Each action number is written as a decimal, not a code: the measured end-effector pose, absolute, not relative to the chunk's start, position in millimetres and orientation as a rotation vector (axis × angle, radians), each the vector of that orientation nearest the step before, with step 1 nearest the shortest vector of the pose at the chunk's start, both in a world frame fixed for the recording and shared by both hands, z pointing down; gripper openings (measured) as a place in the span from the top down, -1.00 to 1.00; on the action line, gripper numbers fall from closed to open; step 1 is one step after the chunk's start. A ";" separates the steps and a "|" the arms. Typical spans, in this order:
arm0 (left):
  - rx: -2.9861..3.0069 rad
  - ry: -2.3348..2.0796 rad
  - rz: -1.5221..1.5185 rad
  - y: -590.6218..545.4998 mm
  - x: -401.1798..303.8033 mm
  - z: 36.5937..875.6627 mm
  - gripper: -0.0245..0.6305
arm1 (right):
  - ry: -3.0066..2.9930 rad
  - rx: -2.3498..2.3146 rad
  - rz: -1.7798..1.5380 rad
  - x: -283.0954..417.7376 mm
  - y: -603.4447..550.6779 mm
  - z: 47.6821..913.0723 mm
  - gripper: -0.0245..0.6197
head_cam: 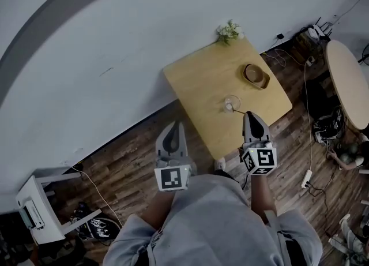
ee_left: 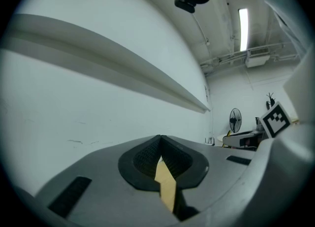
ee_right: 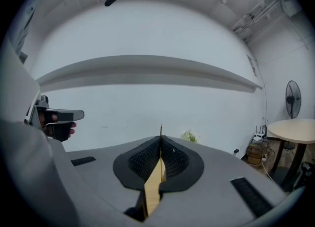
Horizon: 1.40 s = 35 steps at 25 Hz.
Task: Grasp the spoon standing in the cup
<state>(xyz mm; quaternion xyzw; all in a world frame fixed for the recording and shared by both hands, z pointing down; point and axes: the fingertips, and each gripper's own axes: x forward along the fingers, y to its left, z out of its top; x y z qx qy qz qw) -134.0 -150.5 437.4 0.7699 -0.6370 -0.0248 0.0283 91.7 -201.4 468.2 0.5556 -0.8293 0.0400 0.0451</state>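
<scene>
Spoon (head_cam: 238, 110): thin handle leans from cup (head_cam: 231, 104) on bench (head_cam: 202, 86), clenched in right gripper (head_cam: 249, 116) jaws, probably for lifting. Left gripper (head_cam: 174, 127): jaws closed, empty, held aside.

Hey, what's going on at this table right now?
A person holds a claw in each hand at a wooden table. The right claw is shut on the thin handle of the spoon standing in the glass cup. The left claw is shut and empty, off the table.
</scene>
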 end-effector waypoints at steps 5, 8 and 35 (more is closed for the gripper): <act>2.409 -1.904 -0.085 -148.6 -138.7 440.7 0.92 | -2.515 1.745 0.114 83.6 -181.6 458.8 0.91; 2.436 -1.877 -0.079 -148.3 -137.8 442.1 0.92 | -2.513 1.764 0.117 82.1 -174.7 452.0 0.91; 2.448 -1.916 -0.023 -129.1 -78.7 444.8 0.92 | -2.569 1.770 0.118 134.4 -129.9 433.7 0.91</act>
